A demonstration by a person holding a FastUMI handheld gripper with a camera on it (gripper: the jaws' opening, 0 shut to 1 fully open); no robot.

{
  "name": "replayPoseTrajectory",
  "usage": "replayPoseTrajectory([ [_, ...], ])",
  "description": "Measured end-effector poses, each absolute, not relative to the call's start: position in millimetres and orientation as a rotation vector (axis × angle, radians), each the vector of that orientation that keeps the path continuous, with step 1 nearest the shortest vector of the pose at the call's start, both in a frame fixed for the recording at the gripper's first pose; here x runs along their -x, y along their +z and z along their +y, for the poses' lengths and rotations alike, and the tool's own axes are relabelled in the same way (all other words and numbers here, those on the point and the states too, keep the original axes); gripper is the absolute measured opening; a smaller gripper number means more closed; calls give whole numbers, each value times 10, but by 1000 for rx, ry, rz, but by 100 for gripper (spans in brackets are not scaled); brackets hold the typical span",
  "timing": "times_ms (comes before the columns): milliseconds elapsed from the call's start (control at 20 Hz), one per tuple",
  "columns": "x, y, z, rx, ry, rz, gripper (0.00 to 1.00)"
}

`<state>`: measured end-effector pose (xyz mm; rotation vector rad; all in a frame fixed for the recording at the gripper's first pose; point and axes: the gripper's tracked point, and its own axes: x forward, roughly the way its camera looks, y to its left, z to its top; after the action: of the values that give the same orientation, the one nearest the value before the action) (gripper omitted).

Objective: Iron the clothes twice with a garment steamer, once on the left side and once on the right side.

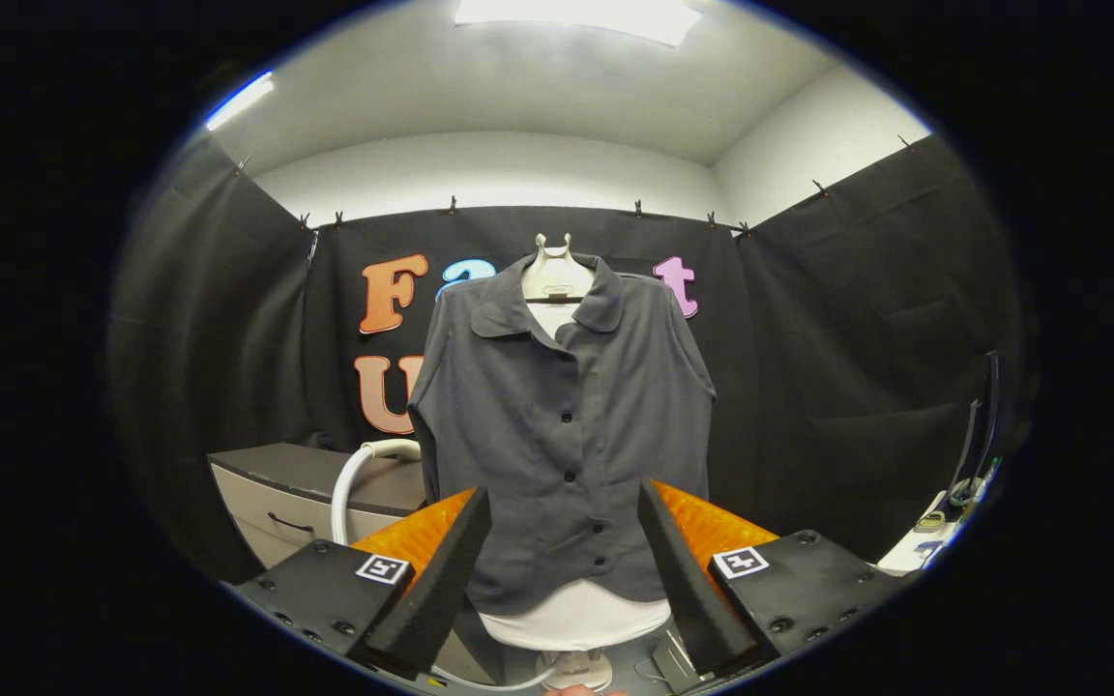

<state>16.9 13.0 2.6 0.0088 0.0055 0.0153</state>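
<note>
Shirt [565, 425], dark grey, buttoned down the front, collar spread, hung on a pale dress form [553, 275] straight ahead of the gripper [565, 570] and beyond its fingertips, against the black cloth wall. White lining or form base [576, 619] visible below the hem. Jaws released and spread wide, nothing between them; lower shirt front framed in the gap.

Fabric judged light, soft and limp, likely to sway or crease under pressure; best steamed with a gentle downward stroke, the hem steadied if needed. No grasp of the shirt itself called for.

Steamer hose [349, 483], white and curved, rising at left, just beside the shirt's left edge and in front of a grey cabinet [296, 488] with a drawer handle. Steamer head not identifiable; hose probably stiff yet flexible, handle the proper place to take hold. Neither side of the shirt judged steamed yet, the tool untouched.

Square black-and-white markers [383, 568] on the gripper body: patterns only, no legible text. No brand or label readable on shirt, hose or cabinet. Small objects on a worktop [915, 546] at far right, too small to tell.
</note>
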Motion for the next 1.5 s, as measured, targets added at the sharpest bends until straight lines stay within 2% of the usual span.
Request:
replayPoseTrajectory([
  [450,-249,77,371,4,49,5,98],
  [900,-498,533,924,3,158,-30,98],
  [1250,-1360,878,2289,-57,349,24,98],
  [1500,-2402,963,3318,-80,384,118,98],
])
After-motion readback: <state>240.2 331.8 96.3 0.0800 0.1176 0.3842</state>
